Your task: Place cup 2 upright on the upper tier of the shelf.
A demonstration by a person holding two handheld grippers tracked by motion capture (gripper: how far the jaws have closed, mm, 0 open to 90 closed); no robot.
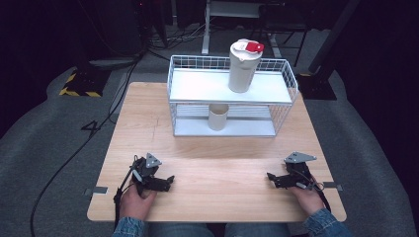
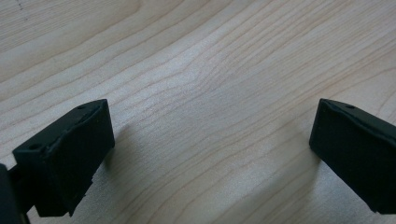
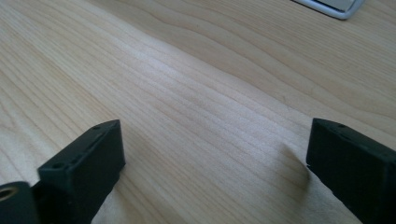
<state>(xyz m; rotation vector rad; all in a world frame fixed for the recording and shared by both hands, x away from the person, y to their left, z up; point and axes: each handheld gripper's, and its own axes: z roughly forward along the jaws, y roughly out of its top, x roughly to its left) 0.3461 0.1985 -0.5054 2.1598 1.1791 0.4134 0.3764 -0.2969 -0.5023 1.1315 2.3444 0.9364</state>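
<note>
Dark floor and cables ring a pale wooden table (image 1: pixel 148 123), and we sit at its near edge with both forearms in denim sleeves resting low. At the far middle stands a white wire rack (image 1: pixel 289 81) with two levels. On its upper shelf a tall cream bottle (image 1: pixel 242 71) with a red-tabbed lid (image 1: pixel 255 47) stands upright, right of centre. Below it, on the lower shelf, a short cream cup (image 1: pixel 218 117) stands upright with its mouth open, a little left of the bottle.

Our left gripper (image 1: pixel 168 181) lies on the wood at near left, jaws spread wide with bare grain between them in the left gripper view (image 2: pixel 210 140). Our right gripper (image 1: pixel 271 177) lies at near right, jaws likewise spread, nothing held (image 3: pixel 215 158); a corner of the rack's base peeps in at the top of the right gripper view.

Both containers lie well away, far and toward the middle from either hand. We judge the bottle slightly nearer our right gripper, the cup about midway, perhaps favouring the left. Both stand with long axes vertical, so a sideways approach suits.

Obstacles: the upper shelf's raised wire rim guards the bottle; the cup sits under that shelf, so reach must come in low from the near open side. Bare wood lies between.
</note>
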